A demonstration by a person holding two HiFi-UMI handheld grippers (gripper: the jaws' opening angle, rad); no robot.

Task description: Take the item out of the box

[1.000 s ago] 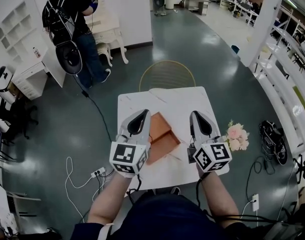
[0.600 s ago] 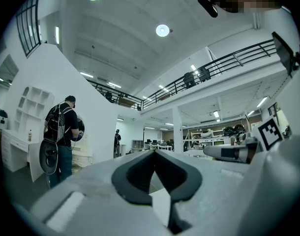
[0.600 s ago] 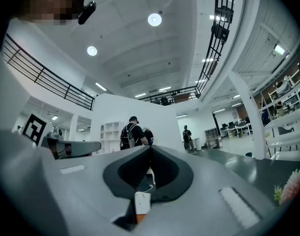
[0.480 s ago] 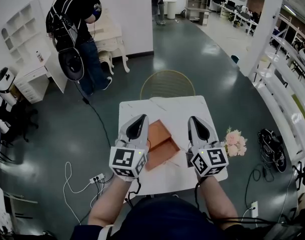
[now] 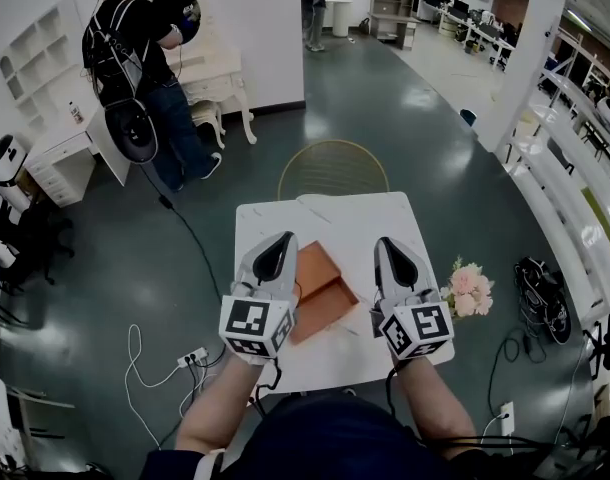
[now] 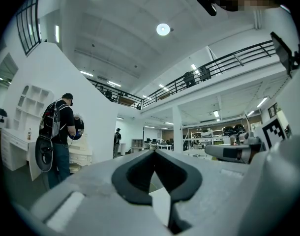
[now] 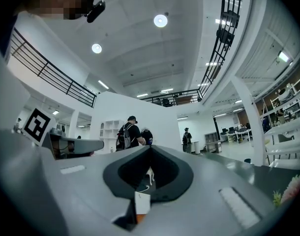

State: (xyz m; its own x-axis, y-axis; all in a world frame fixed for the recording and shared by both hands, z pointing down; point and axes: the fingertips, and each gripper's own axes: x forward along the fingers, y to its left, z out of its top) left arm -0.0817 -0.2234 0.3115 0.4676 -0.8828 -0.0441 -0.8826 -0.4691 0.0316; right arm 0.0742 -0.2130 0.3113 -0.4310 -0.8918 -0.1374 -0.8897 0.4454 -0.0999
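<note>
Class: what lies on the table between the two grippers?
The orange box lies between the left gripper and the right gripper, on the white table; the head view shows it.

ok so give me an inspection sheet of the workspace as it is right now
surface: white marble-look square table, bare at the far end
job's things: orange-brown rectangular box mid-table, between the claws; item inside cannot be told
clutter: nothing seen on the table
grippers: left claw shut, empty; right claw shut, empty
cables: white power strip with leads on the floor, left
surroundings: round gold-rimmed chair, pink flower bunch, person with backpack
</note>
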